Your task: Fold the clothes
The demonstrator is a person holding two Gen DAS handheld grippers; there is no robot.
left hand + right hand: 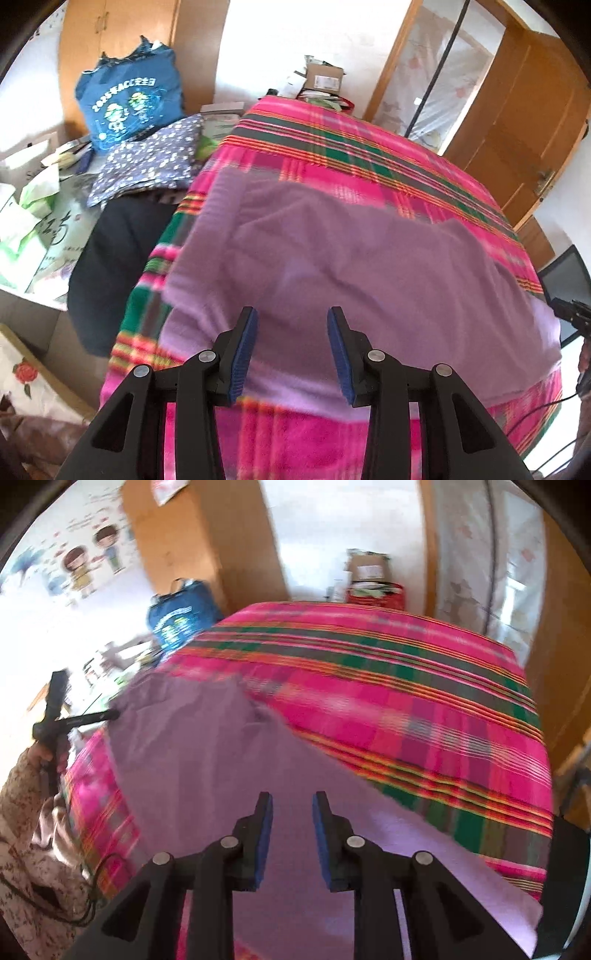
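Observation:
A purple garment (369, 266) lies spread flat, with a few creases, on a bed covered by a pink plaid blanket (369, 147). My left gripper (293, 314) hovers over the garment's near part, open, with nothing between its blue pads (243, 350). In the right wrist view the same purple garment (207, 760) runs from the near right edge toward the far left over the blanket (406, 701). My right gripper (293, 797) stands above it with a narrower gap, open, and nothing is pinched. Both views are motion-blurred.
Left of the bed sit a blue printed bag (125, 103), a dark floral cloth (155, 166), a black garment (114, 266) and white-green bags (26, 221). Cardboard boxes (321, 79) stand beyond the bed's far end. A wooden door (524, 129) is at right. A patterned sleeve (22, 812) shows at left.

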